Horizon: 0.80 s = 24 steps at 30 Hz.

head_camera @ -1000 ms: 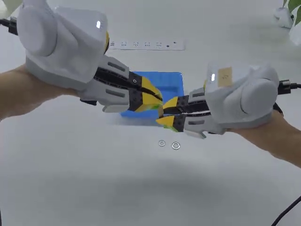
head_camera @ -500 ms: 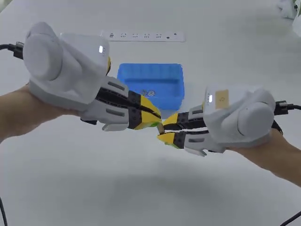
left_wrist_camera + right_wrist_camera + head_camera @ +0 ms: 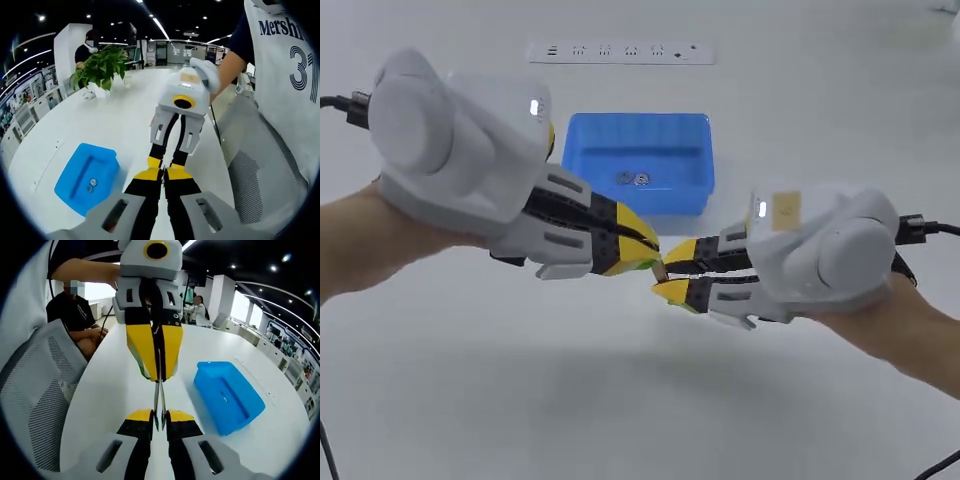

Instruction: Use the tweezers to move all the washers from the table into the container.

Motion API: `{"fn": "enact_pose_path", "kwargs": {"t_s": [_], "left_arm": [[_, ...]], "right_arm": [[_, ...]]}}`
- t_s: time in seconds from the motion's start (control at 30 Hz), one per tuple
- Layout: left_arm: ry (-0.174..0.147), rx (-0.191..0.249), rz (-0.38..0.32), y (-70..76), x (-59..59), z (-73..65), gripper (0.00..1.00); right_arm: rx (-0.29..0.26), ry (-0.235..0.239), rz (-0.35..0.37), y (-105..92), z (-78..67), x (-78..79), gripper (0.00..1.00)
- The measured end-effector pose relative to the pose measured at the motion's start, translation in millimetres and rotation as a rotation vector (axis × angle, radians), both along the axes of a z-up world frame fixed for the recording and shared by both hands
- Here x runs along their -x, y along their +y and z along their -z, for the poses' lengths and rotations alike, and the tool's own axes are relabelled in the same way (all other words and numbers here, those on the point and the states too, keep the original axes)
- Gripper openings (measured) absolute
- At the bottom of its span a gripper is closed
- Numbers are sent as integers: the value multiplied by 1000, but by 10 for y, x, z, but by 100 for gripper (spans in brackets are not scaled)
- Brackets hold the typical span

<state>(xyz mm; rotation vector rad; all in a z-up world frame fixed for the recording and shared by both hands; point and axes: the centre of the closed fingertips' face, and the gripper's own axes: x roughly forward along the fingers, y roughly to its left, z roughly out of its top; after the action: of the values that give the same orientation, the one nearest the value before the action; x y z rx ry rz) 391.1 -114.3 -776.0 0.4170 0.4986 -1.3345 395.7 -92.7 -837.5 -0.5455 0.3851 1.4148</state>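
Observation:
Thin metal tweezers [image 3: 159, 407] bridge the two grippers, which meet tip to tip above the white table. My left gripper [image 3: 653, 257] comes in from the left, its yellow jaws shut on one end of the tweezers. My right gripper [image 3: 667, 270] faces it from the right, its jaws closed around the other end. In the left gripper view the right gripper [image 3: 163, 163] nearly touches my own jaws. Just beyond the tips stands the blue container [image 3: 582, 140], with two washers [image 3: 632, 179] lying in it. It also shows as the container [image 3: 75, 172] and the container [image 3: 240, 390].
A white power strip [image 3: 620, 51] lies on the table behind the container. A potted plant [image 3: 100, 70] stands at the table's far end. A mesh chair [image 3: 35, 390] and seated people are beside the table.
The head camera has shifted, so the container now shows in full. The two washers on the table have passed out of sight behind the grippers. Both grippers stay tip to tip.

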Motion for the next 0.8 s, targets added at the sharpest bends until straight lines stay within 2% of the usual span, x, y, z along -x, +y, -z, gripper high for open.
{"fn": "enact_pose_path", "kwargs": {"t_s": [0.37, 0.8], "left_arm": [[-3, -3, 0, 19, -158, 22, 7], [-1, -14, 7, -11, -204, 60, 7]], "right_arm": [[-10, -14, 34, 31, 18, -176, 11], [-17, -6, 47, 30, 61, -229, 11]]}}
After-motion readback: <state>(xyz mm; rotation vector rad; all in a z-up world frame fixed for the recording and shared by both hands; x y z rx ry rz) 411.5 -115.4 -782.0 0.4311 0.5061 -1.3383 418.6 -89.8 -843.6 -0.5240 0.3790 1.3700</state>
